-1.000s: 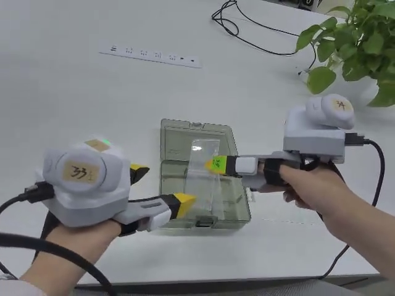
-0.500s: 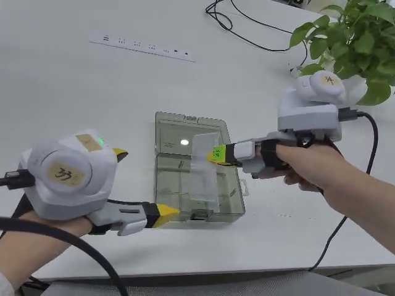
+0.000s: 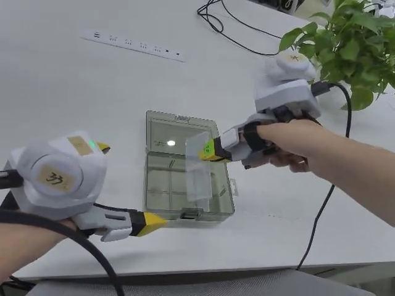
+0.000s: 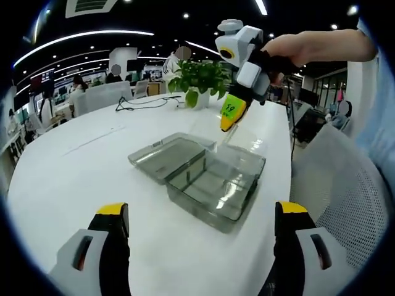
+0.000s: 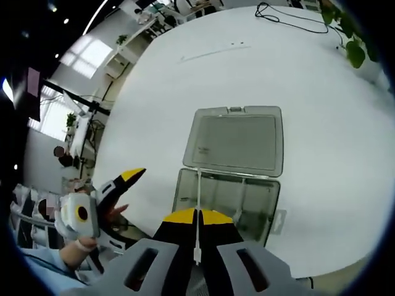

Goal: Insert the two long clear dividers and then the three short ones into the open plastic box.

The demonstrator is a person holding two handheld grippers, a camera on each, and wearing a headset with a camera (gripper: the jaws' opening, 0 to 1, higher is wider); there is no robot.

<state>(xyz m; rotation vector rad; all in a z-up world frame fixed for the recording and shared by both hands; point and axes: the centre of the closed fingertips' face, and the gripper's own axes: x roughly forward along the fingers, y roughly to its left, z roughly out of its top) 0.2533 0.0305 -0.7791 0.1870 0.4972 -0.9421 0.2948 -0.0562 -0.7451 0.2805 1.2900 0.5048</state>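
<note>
Noted a shift of the clear divider relative to the open plastic box: earlier over the right half of the base, now over its middle, upper end at the hinge line. Allowed for camera movement by judging the shift against the box itself. Found the right gripper clenched on the divider's upper end, pinching the sheet between closed jaws. Confirmed in the right gripper view an edge-on sheet running from the jaws up to the hinge line. Judged this as lining up for insertion, not yet seated. Could not tell whether the lower edge touches the box floor, nor how many dividers already stand inside.

Recorded a withdrawal of the left gripper: previously one yellow tip at the box's front left corner, now just clear of it toward the front edge of the desk. Found its jaws spread wide, holding nothing. Read this as leaving the box unbraced; flagged a risk of sliding under pressure.

Located the box near the desk's front edge, about midway along, lid laid flat toward the far edge. Logged the right forearm reaching in from the right, jaws pointing left over the box. Logged the left gripper low at the front left, jaws pointing right along the front edge.
</note>
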